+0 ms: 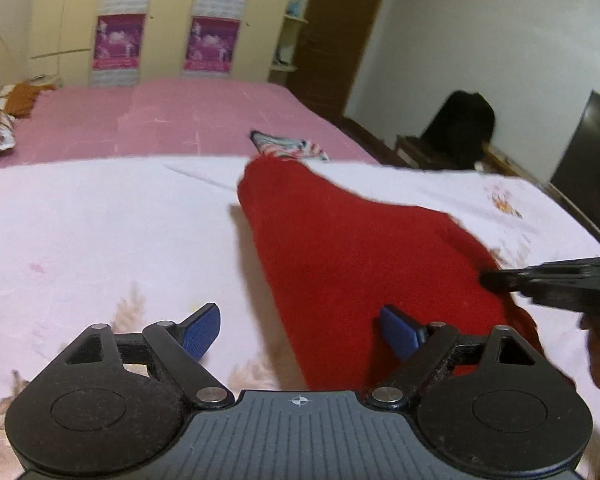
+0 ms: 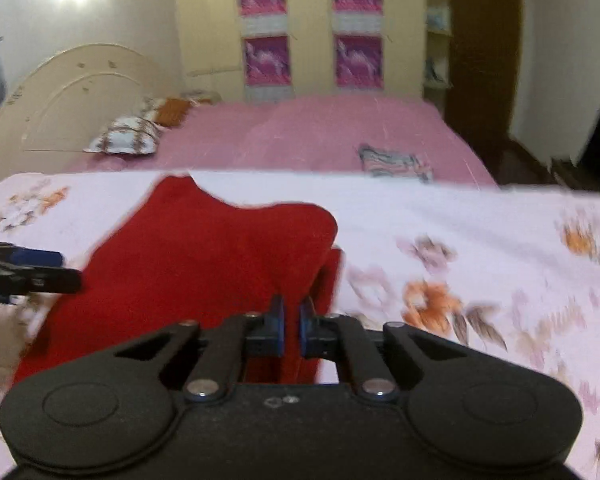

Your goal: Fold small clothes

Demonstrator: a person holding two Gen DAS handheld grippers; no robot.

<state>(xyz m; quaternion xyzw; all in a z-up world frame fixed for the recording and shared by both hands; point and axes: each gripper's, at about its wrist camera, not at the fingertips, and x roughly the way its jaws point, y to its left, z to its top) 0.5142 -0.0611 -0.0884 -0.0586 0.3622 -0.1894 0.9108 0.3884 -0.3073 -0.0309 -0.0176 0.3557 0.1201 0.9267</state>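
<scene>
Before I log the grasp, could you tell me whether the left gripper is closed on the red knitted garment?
No, the left gripper stands wide open, its blue fingertips apart above the red knitted garment.

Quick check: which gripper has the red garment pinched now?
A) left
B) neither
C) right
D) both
C: the right gripper has its jaws nearly closed on a fold of the red garment, while the left gripper is wide open with nothing between its fingers.
</scene>
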